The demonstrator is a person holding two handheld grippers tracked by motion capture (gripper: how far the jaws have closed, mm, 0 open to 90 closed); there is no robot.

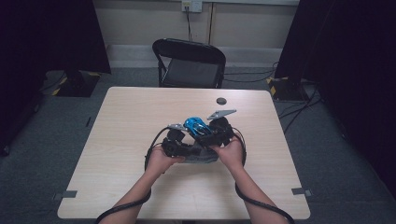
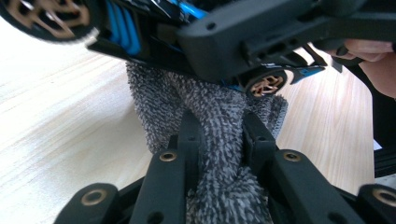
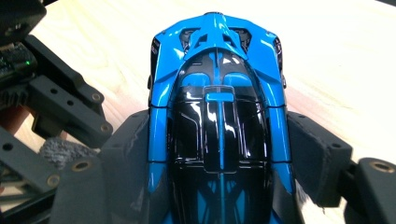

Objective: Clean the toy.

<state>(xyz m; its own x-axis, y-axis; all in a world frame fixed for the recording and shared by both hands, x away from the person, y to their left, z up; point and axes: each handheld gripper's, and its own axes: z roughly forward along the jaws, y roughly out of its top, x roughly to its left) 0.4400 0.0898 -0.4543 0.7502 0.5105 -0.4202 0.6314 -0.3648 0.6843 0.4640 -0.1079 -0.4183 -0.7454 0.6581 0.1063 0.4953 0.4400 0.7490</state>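
Observation:
A blue and black toy car (image 1: 194,125) is held above the middle of the wooden table (image 1: 126,126). My right gripper (image 3: 219,142) is shut on the car (image 3: 219,93), its pads pressing on both flanks, nose pointing away. My left gripper (image 2: 219,125) is shut on a grey towelling cloth (image 2: 215,109), bunched between its jaws. The cloth (image 1: 204,158) lies just under the car; a gold-spoked wheel (image 2: 267,85) touches its top edge. In the high view the left gripper (image 1: 187,148) and right gripper (image 1: 208,133) sit close together. The left gripper's body (image 3: 51,98) also appears beside the car.
A small dark round disc (image 1: 221,101) lies on the table's far side. A black folding chair (image 1: 191,63) stands beyond the far edge. Tape marks (image 1: 69,193) sit at the near corners. Bare wood surrounds the hands on all sides.

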